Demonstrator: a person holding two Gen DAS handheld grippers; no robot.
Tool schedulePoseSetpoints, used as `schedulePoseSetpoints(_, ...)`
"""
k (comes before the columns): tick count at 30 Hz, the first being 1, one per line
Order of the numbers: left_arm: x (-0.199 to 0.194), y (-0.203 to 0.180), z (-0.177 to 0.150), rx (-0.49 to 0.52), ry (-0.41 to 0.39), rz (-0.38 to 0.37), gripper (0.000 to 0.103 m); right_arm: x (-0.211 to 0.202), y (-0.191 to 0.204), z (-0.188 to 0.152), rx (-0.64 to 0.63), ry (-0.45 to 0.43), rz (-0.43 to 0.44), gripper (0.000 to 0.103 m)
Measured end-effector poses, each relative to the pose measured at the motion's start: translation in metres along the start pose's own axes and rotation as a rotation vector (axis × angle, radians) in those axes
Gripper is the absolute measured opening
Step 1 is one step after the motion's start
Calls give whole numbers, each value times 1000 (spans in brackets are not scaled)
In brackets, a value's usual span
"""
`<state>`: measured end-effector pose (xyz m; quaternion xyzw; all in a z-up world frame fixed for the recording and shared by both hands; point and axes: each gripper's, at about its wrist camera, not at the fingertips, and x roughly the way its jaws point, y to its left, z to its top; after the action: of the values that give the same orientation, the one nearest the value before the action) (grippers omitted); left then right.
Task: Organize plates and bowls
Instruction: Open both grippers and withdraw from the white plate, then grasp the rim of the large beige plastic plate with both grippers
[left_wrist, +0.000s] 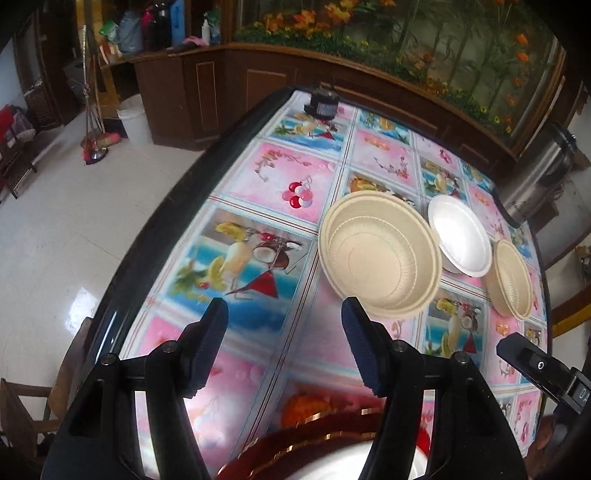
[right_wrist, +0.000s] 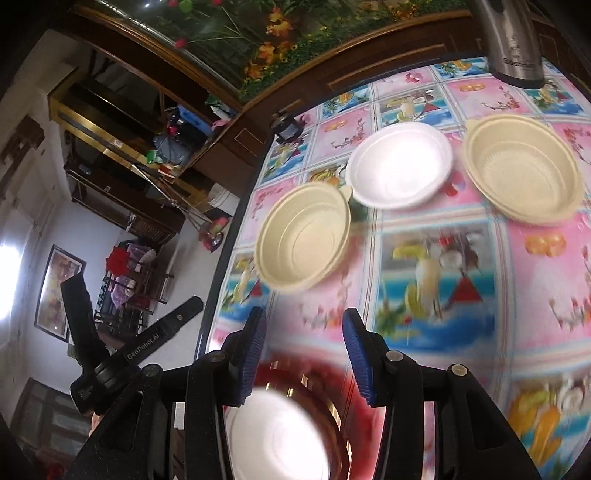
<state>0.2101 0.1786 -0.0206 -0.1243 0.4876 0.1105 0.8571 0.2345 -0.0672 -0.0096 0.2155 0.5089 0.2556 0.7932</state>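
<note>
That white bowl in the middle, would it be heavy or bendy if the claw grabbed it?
The white bowl looks thin-walled and disposable, so it is probably light. Its thin rim may flex under a pinch. Its glossy inside suggests it could slip on the smooth tablecloth when pushed.

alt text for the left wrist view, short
The left tool, open and empty, hangs over a table with a bright fruit-print cloth. Ahead sit two beige bowls with a white bowl between them.
</note>
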Motion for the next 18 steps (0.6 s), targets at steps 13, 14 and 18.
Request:
schedulePoseSetpoints(13,67,-32,31,115,81,24,63,92,-22,54,39,77,-85,44)
schedulePoseSetpoints(14,69,-33,32,119,83,25,63,96,-22,56,35,78,-89,44)
schedulePoseSetpoints(18,81,-37,34,134,94,34,63,106,-23,62,29,77,-116,43)
